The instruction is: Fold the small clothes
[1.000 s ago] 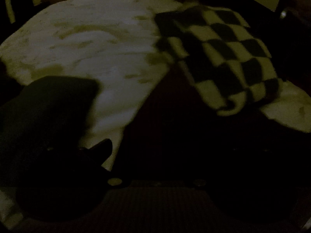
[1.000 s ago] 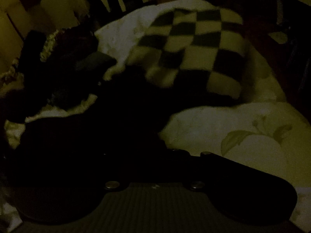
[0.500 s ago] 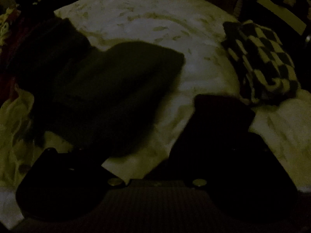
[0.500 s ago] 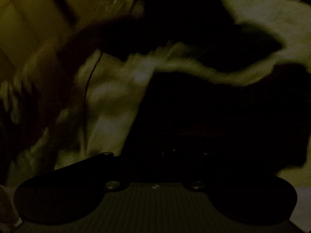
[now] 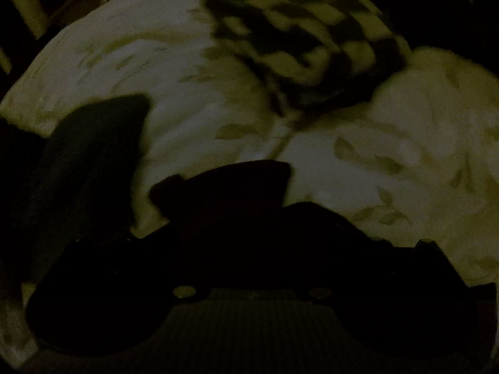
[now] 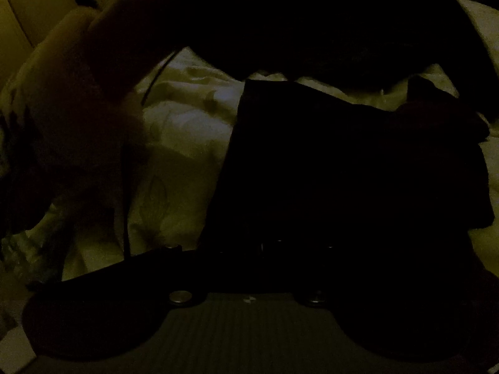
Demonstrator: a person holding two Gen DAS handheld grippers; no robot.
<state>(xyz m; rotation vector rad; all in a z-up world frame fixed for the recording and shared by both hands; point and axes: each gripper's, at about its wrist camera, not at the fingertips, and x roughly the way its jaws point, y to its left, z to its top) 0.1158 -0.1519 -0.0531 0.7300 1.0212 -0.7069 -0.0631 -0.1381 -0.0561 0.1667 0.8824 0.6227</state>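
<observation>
Dim light covers a bed dressed in a pale leaf-print sheet [image 5: 389, 162], and I can make out little beyond silhouettes. Nearest in my left wrist view, the left gripper [image 5: 237, 218] is a black mass with a dark piece of cloth [image 5: 230, 187] lying at its fingers; whether it is clamped on that cloth I cannot tell. Just to the left, a second dark garment [image 5: 93, 155] lies on the sheet near the left edge of the bed. Farther off, toward the far edge, a checkered cloth [image 5: 305, 40] sits rumpled and blurred. In my right wrist view, the right gripper [image 6: 296, 249] is buried in a large dark garment [image 6: 358, 171] spread over the sheet [image 6: 187, 124]; its grip I cannot tell either. Beyond it an arm [image 6: 103, 62] arches across the frame.
</observation>
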